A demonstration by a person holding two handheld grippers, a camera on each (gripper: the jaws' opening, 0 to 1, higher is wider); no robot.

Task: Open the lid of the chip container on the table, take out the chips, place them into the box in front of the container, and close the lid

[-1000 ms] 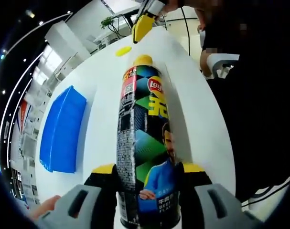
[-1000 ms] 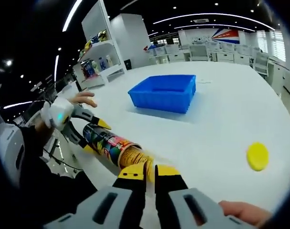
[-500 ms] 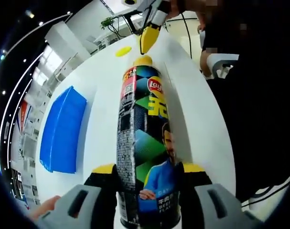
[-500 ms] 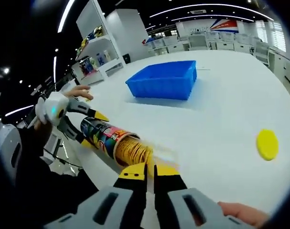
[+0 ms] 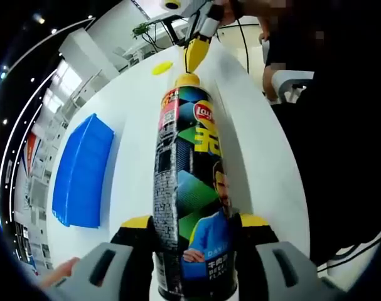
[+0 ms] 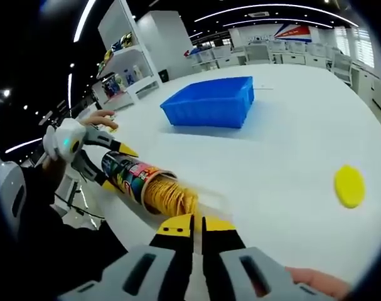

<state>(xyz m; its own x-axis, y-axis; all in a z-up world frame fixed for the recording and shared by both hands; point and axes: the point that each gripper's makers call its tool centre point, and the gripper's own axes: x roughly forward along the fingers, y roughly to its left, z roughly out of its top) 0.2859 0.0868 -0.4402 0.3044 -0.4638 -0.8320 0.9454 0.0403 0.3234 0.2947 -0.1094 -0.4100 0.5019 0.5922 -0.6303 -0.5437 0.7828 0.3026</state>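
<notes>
The chip can (image 5: 189,182) lies lengthwise on the white table, and my left gripper (image 5: 189,221) is shut on its base end. Its open mouth (image 5: 187,80) points away from me, with stacked chips (image 6: 169,195) showing in it. In the left gripper view, my right gripper (image 5: 196,55) comes down from above, its yellow tips together and just beyond that mouth. In its own view, the right gripper (image 6: 191,224) is shut with only a thin slit between the jaws, right in front of the chips. The left gripper (image 6: 118,168) clamps the can (image 6: 128,175). The yellow lid (image 6: 349,186) lies off the can.
The blue box (image 6: 209,103) stands open on the table (image 6: 284,144) beyond the can, and it is seen edge-on as the blue box (image 5: 83,172) to the can's left. The lid (image 5: 162,67) rests past the can's mouth. A person's dark clothing is at the right, and shelves stand behind.
My right gripper has moved in toward the can's open mouth, its shut tips now close to the chips. The can and my left gripper have stayed still.
</notes>
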